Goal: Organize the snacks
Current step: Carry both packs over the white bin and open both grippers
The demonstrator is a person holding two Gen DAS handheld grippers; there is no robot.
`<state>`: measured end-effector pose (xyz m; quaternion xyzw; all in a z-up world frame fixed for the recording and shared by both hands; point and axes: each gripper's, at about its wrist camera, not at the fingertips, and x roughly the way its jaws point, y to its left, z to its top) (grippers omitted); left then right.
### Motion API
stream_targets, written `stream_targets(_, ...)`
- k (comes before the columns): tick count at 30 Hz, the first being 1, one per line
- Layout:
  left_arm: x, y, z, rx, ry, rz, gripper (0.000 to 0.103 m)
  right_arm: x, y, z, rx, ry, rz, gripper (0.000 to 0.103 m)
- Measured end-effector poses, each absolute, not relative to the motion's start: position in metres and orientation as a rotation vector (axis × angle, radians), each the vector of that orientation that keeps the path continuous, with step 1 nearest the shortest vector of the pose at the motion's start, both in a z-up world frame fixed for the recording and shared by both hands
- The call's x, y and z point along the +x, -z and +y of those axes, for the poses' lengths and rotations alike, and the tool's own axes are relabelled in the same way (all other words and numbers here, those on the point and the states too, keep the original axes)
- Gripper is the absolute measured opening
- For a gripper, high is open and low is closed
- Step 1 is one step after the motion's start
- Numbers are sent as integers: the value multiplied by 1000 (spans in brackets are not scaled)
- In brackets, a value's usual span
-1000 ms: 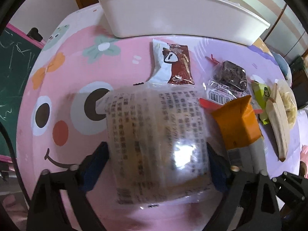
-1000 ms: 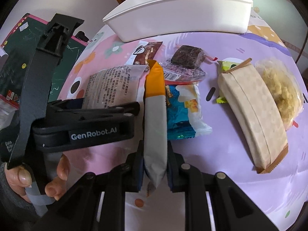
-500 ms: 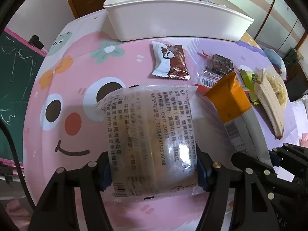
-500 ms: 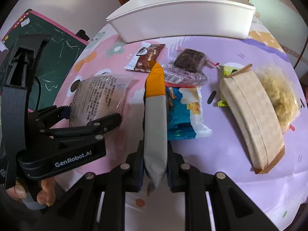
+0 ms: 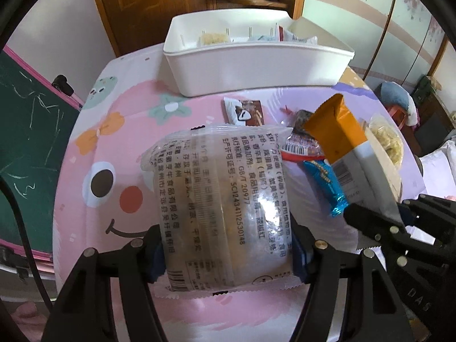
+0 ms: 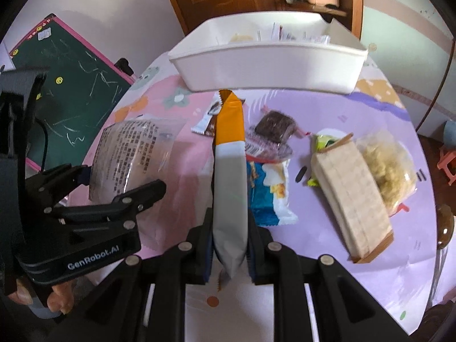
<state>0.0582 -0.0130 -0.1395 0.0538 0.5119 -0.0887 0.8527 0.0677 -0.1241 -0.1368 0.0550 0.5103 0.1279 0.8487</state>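
Left wrist view: clear noodle packet (image 5: pixel 225 208), clamped in left gripper (image 5: pixel 228 252), is now carried clear of the cartoon tablecloth (image 5: pixel 119 131), where it lay 1 second earlier. Orange-and-grey packet (image 6: pixel 229 176), pinched by right gripper (image 6: pixel 229 249), is likewise raised. White bin (image 5: pixel 256 65) ahead is judged the destination for both.

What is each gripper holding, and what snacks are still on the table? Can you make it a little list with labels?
left gripper: shut on clear noodle packet
right gripper: shut on orange and grey packet
white bin: at table's far edge, some snacks inside
still on table: brown sachet, dark cake packet, blue packet, beige packet
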Motion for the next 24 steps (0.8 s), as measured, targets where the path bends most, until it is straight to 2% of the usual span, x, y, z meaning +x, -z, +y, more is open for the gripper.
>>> stream_targets(14, 79, 101, -6, 155, 154, 986, 67, 89, 89, -141, 115, -194, 945, 18)
stream_targets(24, 132, 33, -3, 197, 121, 842, 67, 134, 33, -162, 68, -124, 820, 18)
